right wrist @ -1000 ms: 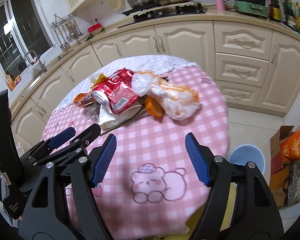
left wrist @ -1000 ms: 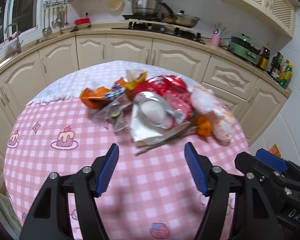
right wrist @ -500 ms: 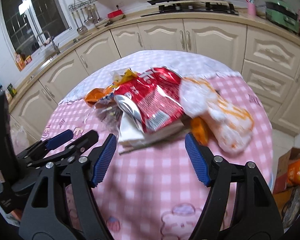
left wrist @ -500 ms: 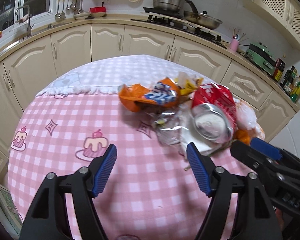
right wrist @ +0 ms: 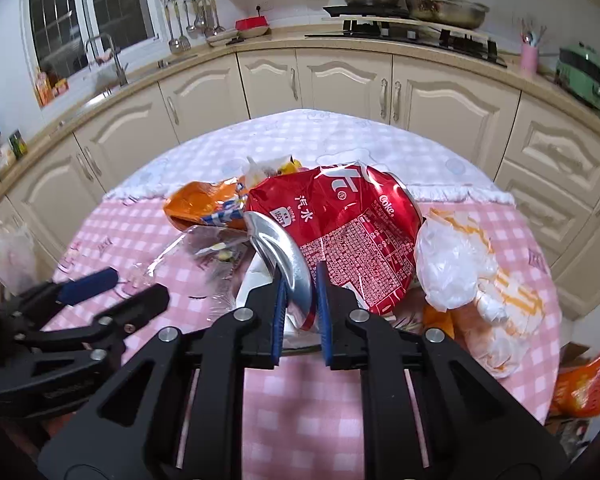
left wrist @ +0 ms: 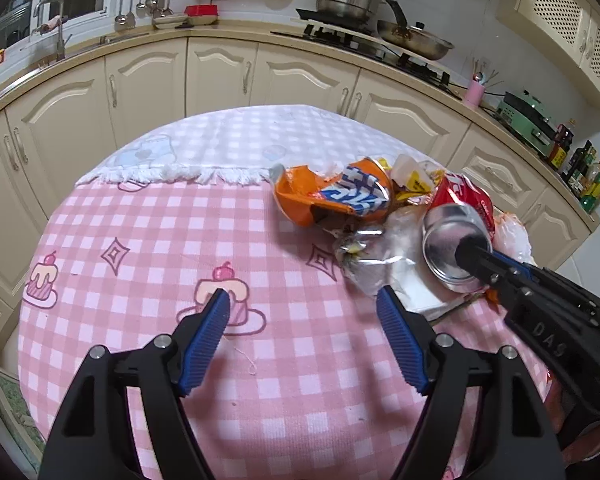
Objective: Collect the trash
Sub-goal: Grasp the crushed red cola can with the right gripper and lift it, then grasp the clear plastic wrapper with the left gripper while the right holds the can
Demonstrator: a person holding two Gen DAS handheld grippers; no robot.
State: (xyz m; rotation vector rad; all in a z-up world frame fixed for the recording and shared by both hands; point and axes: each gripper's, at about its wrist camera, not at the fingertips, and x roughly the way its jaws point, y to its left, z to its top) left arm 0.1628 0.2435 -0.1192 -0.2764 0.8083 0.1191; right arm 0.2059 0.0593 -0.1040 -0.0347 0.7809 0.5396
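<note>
The right gripper (right wrist: 300, 304) is pinched narrow on the silver rim of the red can (right wrist: 340, 232), low centre of its view. The left gripper (left wrist: 304, 320) gapes wide over the tablecloth (left wrist: 140, 220), holding nothing. The can looks crushed, so probably light, thin and slick; the stiff rim seems the best hold. An orange wrapper (left wrist: 332, 196) lies centre-right, likely limp.

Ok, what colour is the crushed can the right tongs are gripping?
The crushed can is red with white lettering and a silver end, clearest in the right wrist view, held by the right tongs.
</note>
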